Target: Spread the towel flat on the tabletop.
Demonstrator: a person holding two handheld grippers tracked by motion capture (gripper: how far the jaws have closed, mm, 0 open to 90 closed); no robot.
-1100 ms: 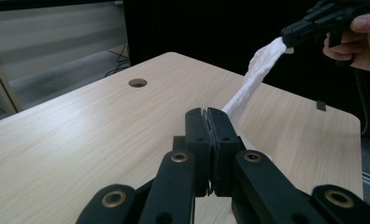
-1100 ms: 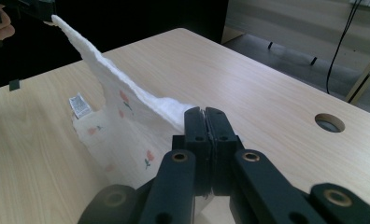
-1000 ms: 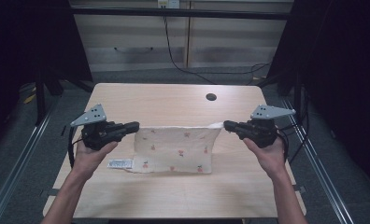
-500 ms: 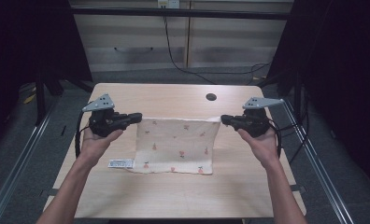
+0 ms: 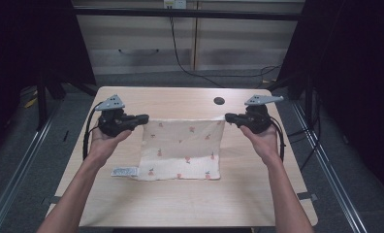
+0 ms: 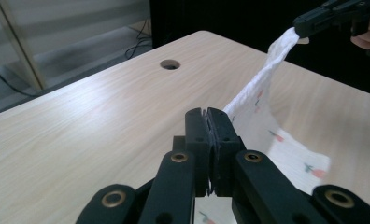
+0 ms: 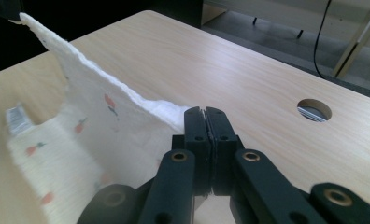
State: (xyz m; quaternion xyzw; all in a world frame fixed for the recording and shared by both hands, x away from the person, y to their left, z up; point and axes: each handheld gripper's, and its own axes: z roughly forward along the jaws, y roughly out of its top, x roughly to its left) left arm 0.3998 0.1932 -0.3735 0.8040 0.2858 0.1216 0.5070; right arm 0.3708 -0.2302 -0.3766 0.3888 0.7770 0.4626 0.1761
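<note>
Up close, right gripper [image 7: 205,114] jaws pinch the cloth [image 7: 80,135] corner.

Bare wood lies open ahead of both grippers, the far strip of the table [image 5: 180,97] broken by one round cable hole [image 5: 219,101] just ahead and inward of the right gripper [image 5: 229,117]. Between it and the left gripper [image 5: 144,117] the taut top edge of the cloth [image 5: 183,145] bars any straight crossing; the cloth drapes toward the person, its label [image 5: 125,171] flat behind the left gripper. Outward of each gripper, the table edge is near.
</note>
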